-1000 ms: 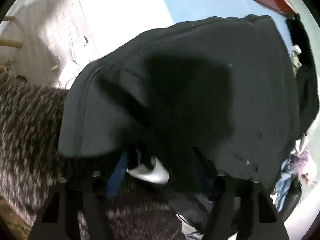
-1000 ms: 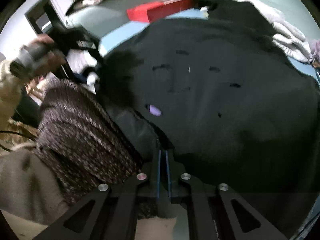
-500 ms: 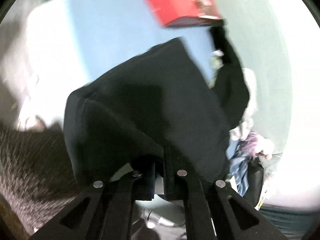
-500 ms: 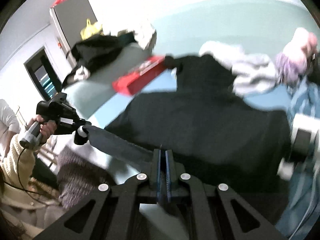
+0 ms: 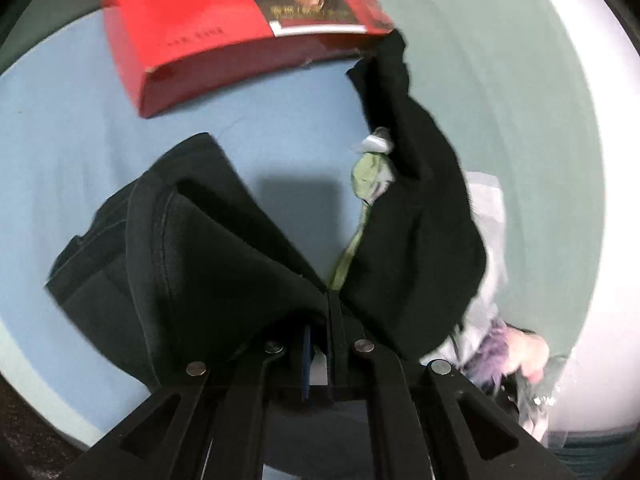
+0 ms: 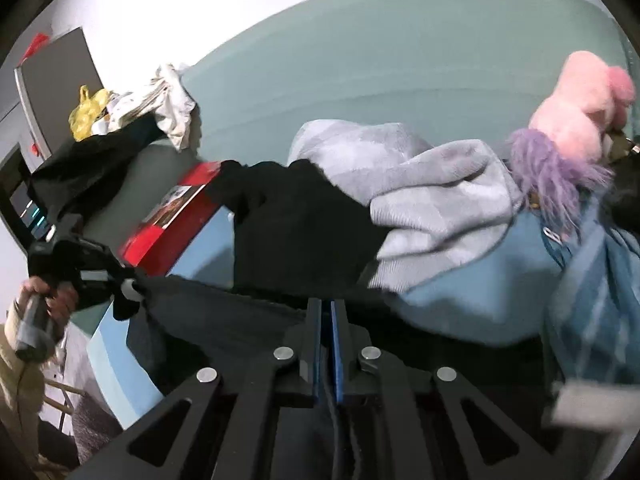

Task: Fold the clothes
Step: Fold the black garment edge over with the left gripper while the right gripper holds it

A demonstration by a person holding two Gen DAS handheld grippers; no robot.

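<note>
A black garment hangs from my left gripper, which is shut on its edge above the light blue bed sheet. My right gripper is shut on another edge of the same black garment. The cloth stretches between the two grippers. The left gripper shows at the left of the right wrist view, held in a hand.
A red box lies on the sheet ahead; it also shows in the right wrist view. Another black cloth, a grey sweater, a pink and purple plush and blue clothes are piled at the right.
Both grippers have lifted the black garment up off the bed and pulled it taut. The left gripper closed on the cloth and moved forward toward the red box.
</note>
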